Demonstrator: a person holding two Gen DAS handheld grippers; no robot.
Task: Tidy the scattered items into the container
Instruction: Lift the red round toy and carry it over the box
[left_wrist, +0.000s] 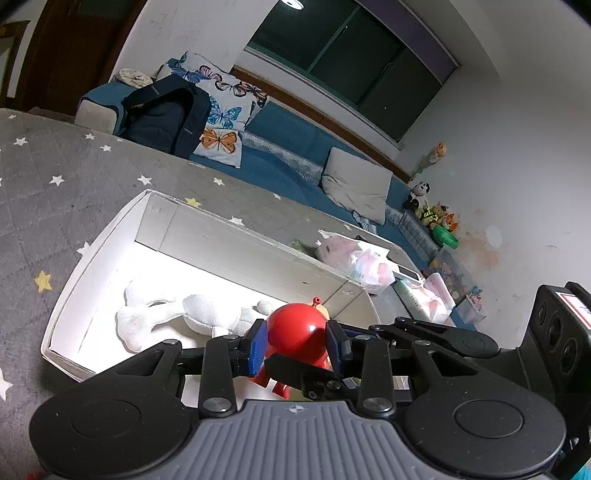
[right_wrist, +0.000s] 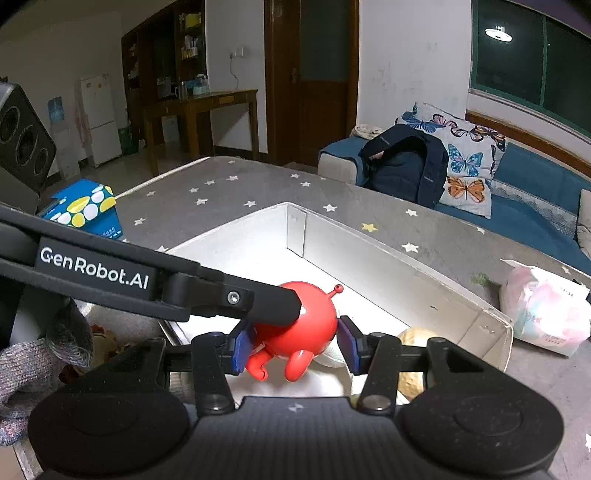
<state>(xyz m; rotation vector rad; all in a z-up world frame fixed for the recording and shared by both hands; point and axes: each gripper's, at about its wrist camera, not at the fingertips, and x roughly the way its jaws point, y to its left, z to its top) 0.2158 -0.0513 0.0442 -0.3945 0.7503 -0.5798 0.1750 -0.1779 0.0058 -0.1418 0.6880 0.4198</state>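
Both grippers grasp red toy figure (left_wrist: 297, 328) together, above white box (left_wrist: 255, 254). Left gripper (left_wrist: 295, 341) jaws clenched on its round body; right gripper (right_wrist: 293, 341) jaws likewise. White plush (left_wrist: 173, 319) lies inside box. Box sits on grey star-patterned mat (left_wrist: 55, 177).

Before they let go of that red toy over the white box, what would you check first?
1. Red toy held by both: left gripper ok, right gripper ok.
2. Toy above the white box, inside its rim: ok.
3. Landing spot free: not ok, white plush toy lies below.
4. Grippers clear of each other: cannot tell, they cross closely.
5. Drop height: cannot tell.
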